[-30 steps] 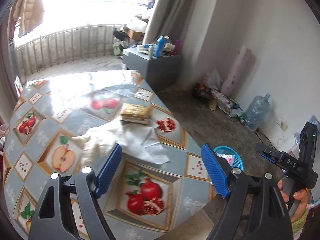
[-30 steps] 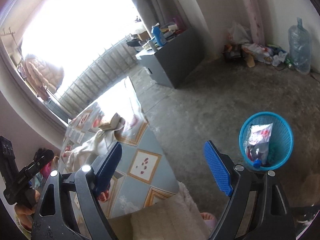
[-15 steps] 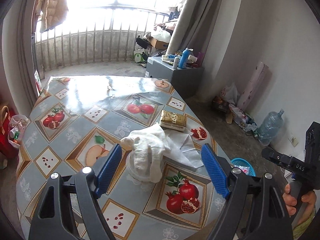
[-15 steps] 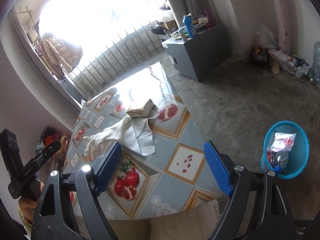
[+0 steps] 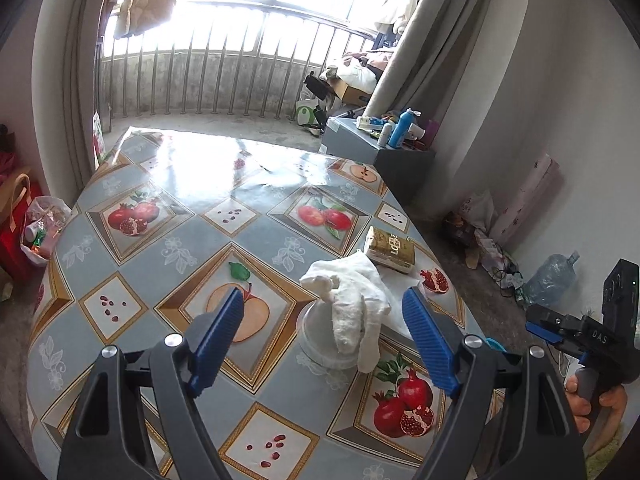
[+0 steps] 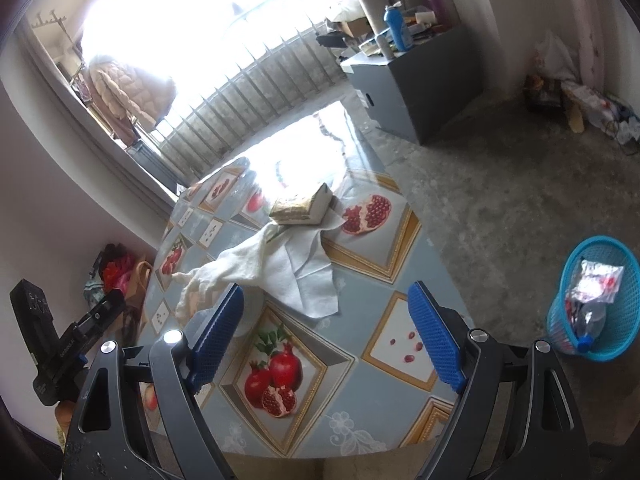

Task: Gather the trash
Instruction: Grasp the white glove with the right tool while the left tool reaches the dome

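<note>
A crumpled white cloth (image 5: 352, 300) lies draped over a white round container (image 5: 320, 340) on the fruit-patterned table (image 5: 172, 248). A flat white tissue (image 6: 308, 276) lies beside it, with a gold packet (image 5: 391, 249) on its far end. My left gripper (image 5: 326, 340) is open and empty, above the table just short of the cloth. My right gripper (image 6: 328, 332) is open and empty over the table's near edge, with the cloth (image 6: 224, 272) and gold packet (image 6: 302, 208) ahead. A blue trash basket (image 6: 596, 300) holding wrappers and a bottle stands on the floor to the right.
A grey cabinet (image 5: 384, 152) with bottles stands past the table's far right corner. Bags (image 5: 36, 224) sit on the floor at the table's left. A water jug (image 5: 550, 278) and clutter lie along the right wall. A railing and hanging coat are at the back.
Both grippers have swung up and left from the basket side to face the table. The cloth and packet now sit ahead of both. Both stayed open.
</note>
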### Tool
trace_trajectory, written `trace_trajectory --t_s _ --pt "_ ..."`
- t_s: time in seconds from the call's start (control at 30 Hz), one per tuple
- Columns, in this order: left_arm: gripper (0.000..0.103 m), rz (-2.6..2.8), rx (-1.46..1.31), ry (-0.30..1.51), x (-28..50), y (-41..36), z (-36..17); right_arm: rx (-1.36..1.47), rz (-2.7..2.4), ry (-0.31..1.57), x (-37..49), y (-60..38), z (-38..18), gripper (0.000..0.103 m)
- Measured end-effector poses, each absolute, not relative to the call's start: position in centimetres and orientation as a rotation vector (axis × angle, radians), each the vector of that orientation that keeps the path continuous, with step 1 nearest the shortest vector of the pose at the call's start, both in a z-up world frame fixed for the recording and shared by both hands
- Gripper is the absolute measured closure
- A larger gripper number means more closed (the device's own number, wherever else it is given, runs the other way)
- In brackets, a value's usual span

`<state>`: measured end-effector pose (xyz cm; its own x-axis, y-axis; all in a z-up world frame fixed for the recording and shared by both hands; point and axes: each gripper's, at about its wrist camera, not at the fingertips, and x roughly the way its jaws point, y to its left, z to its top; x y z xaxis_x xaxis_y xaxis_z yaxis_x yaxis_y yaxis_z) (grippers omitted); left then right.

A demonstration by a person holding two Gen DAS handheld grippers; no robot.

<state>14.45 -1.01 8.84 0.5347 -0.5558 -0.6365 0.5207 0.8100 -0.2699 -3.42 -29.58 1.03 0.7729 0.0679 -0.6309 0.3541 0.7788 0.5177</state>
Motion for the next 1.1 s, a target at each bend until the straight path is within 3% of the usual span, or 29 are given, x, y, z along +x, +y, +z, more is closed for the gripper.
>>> trace_trajectory --t_s 0.2,0.3,0.57,0.63,1.1 --pt "0.024 -0.671 -0.103 0.774 15.4 -1.1 8.3 0.709 -0.059 0.717 0.1 -28.4 0.6 0.027" --pt "0.033 -0.682 -0.136 0.784 16.4 -1.2 7.7 0.742 0.004 0.728 2.0 -27.7 0.6 0.031" --pt "0.08 -0.699 -0.178 0.862 19.9 -2.8 4.6 0.875 0.132 0.773 7.1 -26.4 -1.0 0.048" --pt "0.088 -0.708 -0.183 0.911 20.7 -3.4 3.3 0.914 0.154 0.801 8.6 -26.3 -1.9 0.051" --pt "0.091 -0.855 -0.166 0.995 16.3 -4.8 1.6 1.011 0.222 0.899 6.5 -26.1 -4.1 0.068"
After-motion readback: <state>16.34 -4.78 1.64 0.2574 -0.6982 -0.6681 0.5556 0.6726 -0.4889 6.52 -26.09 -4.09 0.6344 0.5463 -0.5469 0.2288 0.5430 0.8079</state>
